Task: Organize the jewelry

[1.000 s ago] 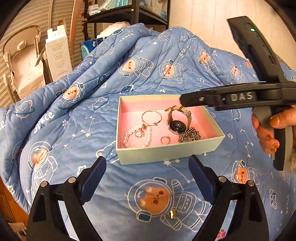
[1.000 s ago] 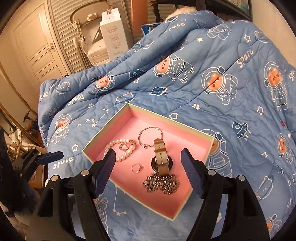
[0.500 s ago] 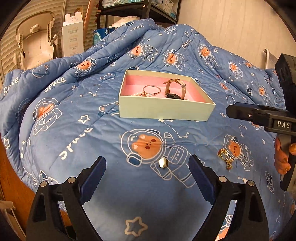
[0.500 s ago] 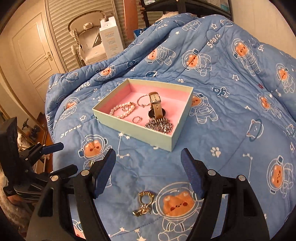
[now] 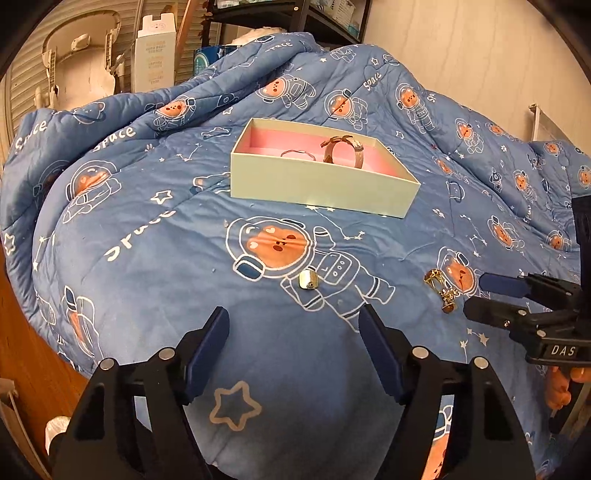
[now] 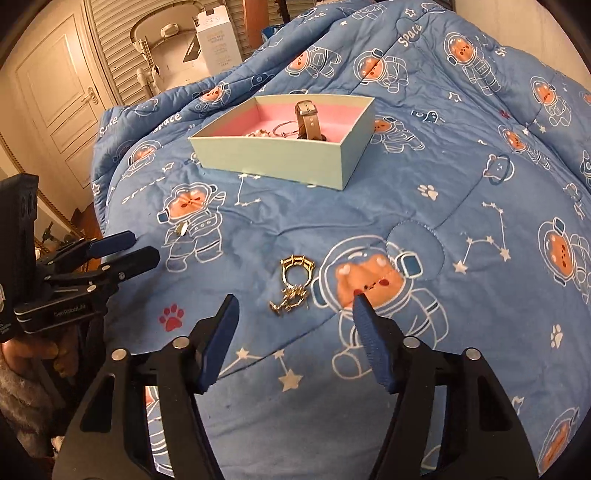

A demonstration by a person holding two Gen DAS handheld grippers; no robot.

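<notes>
A pale green box (image 5: 317, 184) (image 6: 273, 155) with a pink lining sits on the blue quilt and holds a brown-strapped watch (image 5: 343, 151) (image 6: 308, 120), a thin bangle (image 5: 297, 153) and a pearl bracelet. Two loose pieces lie nearer on the quilt. A small gold ring (image 5: 308, 279) (image 6: 181, 229) rests just ahead of my left gripper (image 5: 294, 321), whose jaws are closing with nothing between them. A gold ring with a dangling charm (image 6: 293, 284) (image 5: 441, 290) lies just ahead of my right gripper (image 6: 293, 302), whose jaws are also closing, the charm's near end between the fingertips but untouched.
The quilt (image 5: 147, 229) bulges up behind the box. Behind it stand a white carton (image 5: 155, 59), a white plastic seat (image 5: 79, 62), a dark shelf unit (image 5: 280, 14) and a panelled door (image 6: 55, 92). A hand (image 5: 565, 387) holds the right gripper's handle.
Both grippers have pulled back from the box and sunk toward the quilt. The loose gold pieces have come into view close ahead of the fingers. Both pairs of jaws have narrowed.
</notes>
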